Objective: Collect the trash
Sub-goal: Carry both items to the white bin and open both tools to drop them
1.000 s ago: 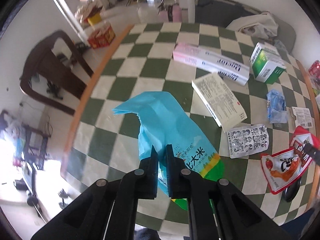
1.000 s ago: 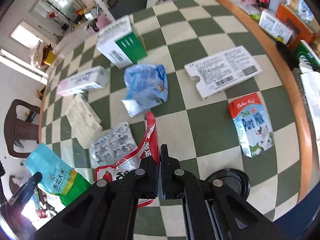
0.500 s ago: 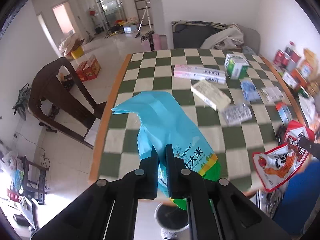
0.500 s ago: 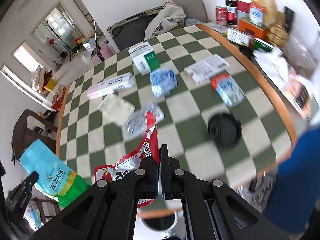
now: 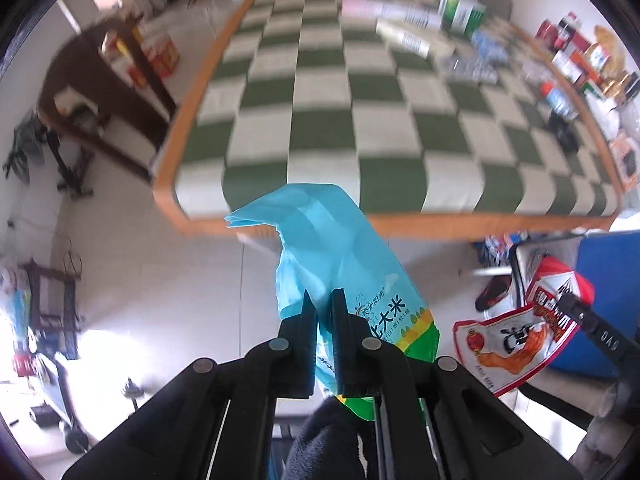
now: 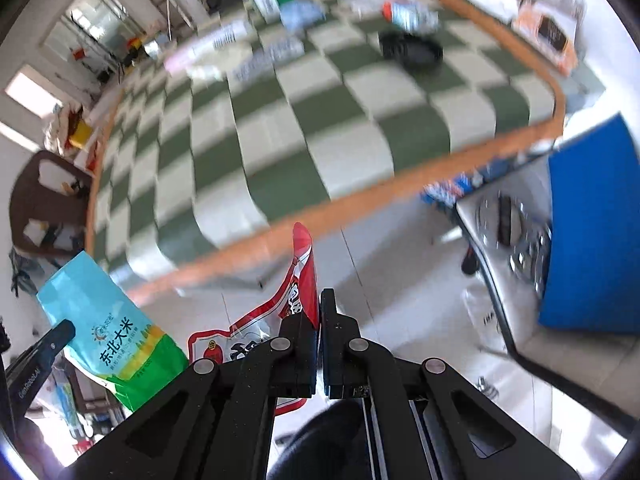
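Left gripper (image 5: 323, 300): black matte plastic, jaws clamped tight on a blue rice bag (image 5: 336, 264) of thin glossy film. Bag crumpled and folded at its top edge, turquoise above, a yellow band and a bright green band below, dark printed characters on the side. Hanging in the air over pale floor tiles (image 5: 160, 280), off the near edge of the table (image 5: 400, 228).

Right gripper (image 6: 319, 300): same black plastic with round silver rivets on flat link arms, jaws pinched shut on a red snack wrapper (image 6: 300, 280). Wrapper flat and shiny, red border around a white panel, its upper tip pointed and standing above the fingers. Also held off the table, above the floor.

In the left wrist view, the same wrapper (image 5: 520, 332) to the right, wrinkled, with an orange picture on the white panel. In the right wrist view, the rice bag (image 6: 104, 328) at lower left, plump and smooth.

Table covered with a green and cream checkered cloth (image 5: 320, 120), soft-looking, bordered by a rounded orange wooden rim. Farther back, blurred: long white cartons, a green and white box (image 5: 460, 12), a crinkled pale blue packet (image 6: 300, 14), a round black lid (image 6: 412, 50). Dark curved wooden chair (image 5: 100, 92) left of the table. Flat blue panel (image 6: 592, 232) at right, beside a grey surface.
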`<action>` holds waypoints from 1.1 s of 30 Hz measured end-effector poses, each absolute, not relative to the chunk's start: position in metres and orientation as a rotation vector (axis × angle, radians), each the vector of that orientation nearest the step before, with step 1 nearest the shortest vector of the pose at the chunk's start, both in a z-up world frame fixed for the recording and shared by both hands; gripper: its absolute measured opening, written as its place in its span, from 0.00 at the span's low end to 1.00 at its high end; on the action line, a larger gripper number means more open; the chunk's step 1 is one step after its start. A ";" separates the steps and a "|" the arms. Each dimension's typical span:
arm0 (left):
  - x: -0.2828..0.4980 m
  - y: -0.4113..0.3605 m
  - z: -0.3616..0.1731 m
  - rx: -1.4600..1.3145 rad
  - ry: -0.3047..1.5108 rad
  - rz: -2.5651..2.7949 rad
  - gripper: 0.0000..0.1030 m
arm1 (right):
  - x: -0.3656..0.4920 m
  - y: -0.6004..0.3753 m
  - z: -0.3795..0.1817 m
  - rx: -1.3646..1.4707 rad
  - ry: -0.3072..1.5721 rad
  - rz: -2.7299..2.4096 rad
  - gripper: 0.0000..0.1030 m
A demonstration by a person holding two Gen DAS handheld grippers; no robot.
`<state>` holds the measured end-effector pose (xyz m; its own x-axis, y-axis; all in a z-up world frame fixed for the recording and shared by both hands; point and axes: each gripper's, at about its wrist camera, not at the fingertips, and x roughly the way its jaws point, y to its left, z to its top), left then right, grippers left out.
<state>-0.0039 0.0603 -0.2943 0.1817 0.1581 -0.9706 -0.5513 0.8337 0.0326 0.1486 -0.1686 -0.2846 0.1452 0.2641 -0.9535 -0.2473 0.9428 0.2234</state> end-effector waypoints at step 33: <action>-0.024 0.097 -0.675 -0.569 1.550 0.478 0.98 | 0.077 -0.087 -0.729 -0.175 1.670 0.431 0.82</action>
